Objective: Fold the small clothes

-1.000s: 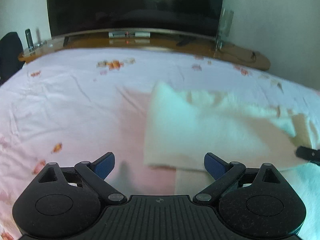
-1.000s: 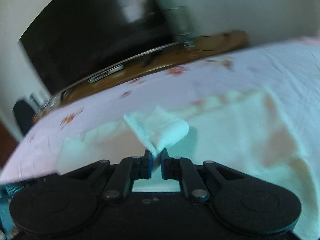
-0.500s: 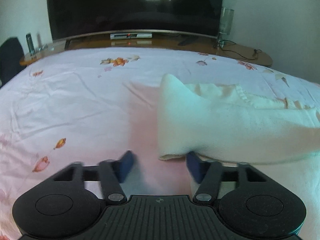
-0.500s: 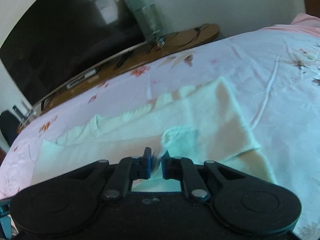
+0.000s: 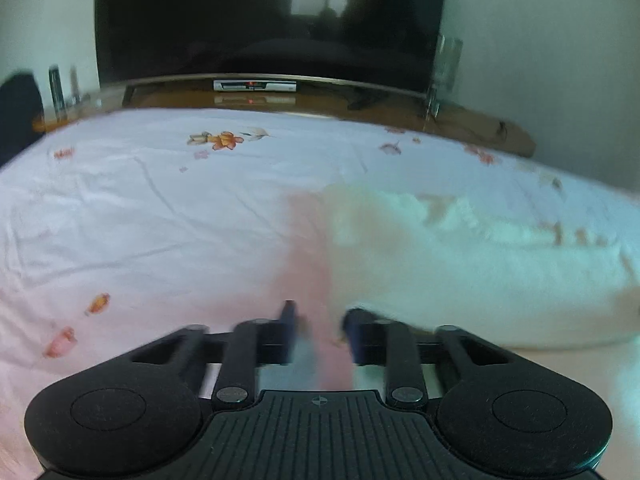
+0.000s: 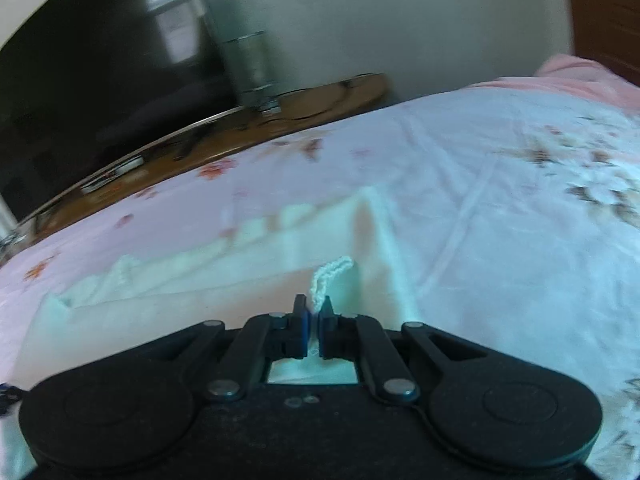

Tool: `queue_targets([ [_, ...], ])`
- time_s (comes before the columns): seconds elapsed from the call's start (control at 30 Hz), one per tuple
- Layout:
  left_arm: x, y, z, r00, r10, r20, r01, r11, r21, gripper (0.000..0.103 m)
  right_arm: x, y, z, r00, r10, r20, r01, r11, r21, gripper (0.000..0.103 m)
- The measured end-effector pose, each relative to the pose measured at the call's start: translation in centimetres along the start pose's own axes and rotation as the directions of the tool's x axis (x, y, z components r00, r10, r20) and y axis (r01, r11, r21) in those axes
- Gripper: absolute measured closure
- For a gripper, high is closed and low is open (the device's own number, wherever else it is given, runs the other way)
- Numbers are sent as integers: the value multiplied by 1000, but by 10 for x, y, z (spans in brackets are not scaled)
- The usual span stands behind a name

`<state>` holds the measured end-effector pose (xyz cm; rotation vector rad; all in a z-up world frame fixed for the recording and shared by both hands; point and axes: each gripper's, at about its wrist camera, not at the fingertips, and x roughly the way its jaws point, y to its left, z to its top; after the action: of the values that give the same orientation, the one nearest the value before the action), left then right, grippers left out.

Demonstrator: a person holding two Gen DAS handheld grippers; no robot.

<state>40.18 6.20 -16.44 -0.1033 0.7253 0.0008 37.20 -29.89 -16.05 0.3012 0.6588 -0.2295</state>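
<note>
Right claw point(image 6: 314, 312) clamped on my cream garment's point(image 6: 224, 280) knit edge on the bed point(image 6: 500, 220), left claw point(image 5: 320, 318) closing at its near-left corner, possibly pinching bedsheet too.

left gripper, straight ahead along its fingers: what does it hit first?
Probably the floral bedsheet. Left gripper, jaws closing, sits at the cream garment near corner; blur hides any contact.

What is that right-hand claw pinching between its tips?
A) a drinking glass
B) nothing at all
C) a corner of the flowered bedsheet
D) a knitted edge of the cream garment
D: the right gripper is shut on a ribbed edge of the cream garment, which sticks up between its tips.
</note>
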Motion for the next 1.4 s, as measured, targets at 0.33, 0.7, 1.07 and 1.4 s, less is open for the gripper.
queue_targets([
  [0.33, 8, -6, -13, 999, 25, -24, -25, 1000, 15, 96, 9, -7, -5, 993, 82, -85, -79, 996, 38, 88],
  [0.7, -5, -2, 14, 991, -62, -116, 56, 997, -50, 95, 0, -11, 1, 995, 71, -69, -70, 997, 19, 85],
  [1.07, 31, 3, 63, 993, -88, -73, 70, 973, -220, 51, 20, -14, 14, 992, 95, -83, -92, 995, 42, 97],
  [1.4, 96, 6, 68, 982, -124, -140, 79, 955, -287, 46, 16, -22, 12, 991, 98, -86, -97, 995, 11, 85],
])
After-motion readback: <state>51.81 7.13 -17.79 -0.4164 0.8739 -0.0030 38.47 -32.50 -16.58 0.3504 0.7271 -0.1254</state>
